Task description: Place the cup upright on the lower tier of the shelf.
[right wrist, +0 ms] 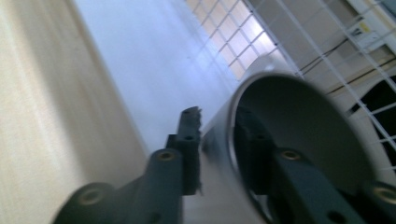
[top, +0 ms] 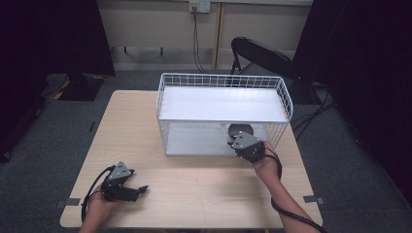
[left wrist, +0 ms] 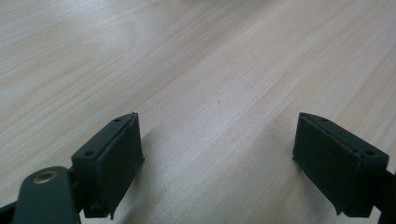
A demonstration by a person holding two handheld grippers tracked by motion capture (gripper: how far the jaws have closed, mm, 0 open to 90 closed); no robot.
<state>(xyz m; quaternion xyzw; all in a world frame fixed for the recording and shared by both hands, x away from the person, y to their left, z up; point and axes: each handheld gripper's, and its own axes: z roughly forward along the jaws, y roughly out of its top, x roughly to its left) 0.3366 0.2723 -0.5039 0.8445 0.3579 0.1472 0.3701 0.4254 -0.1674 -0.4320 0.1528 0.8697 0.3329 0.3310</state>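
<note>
You are holding the grey round metal cup by its rim: the right gripper is pinching the cup's wall, one of its fingers outside and the other inside the mouth. In the high view the cup is sitting in the lower level of the white wire rack with two flat shelves, at its front right, and the right gripper is reaching in at the rack's open front edge.

My judgement is that you are in the middle of either placing the cup on the rack's lower shelf or lifting it out; the pictures are not telling me which. The next move is calling for care with the wire wall just right of the cup and the upper shelf above it, so keep the cup low and move it straight through the rack's front.

The left gripper is resting on the pale wooden table, well left of the rack and nearer to you, with its fingers spread wide and nothing between them.

Counting: one cup, one rack, two grippers, one table.
</note>
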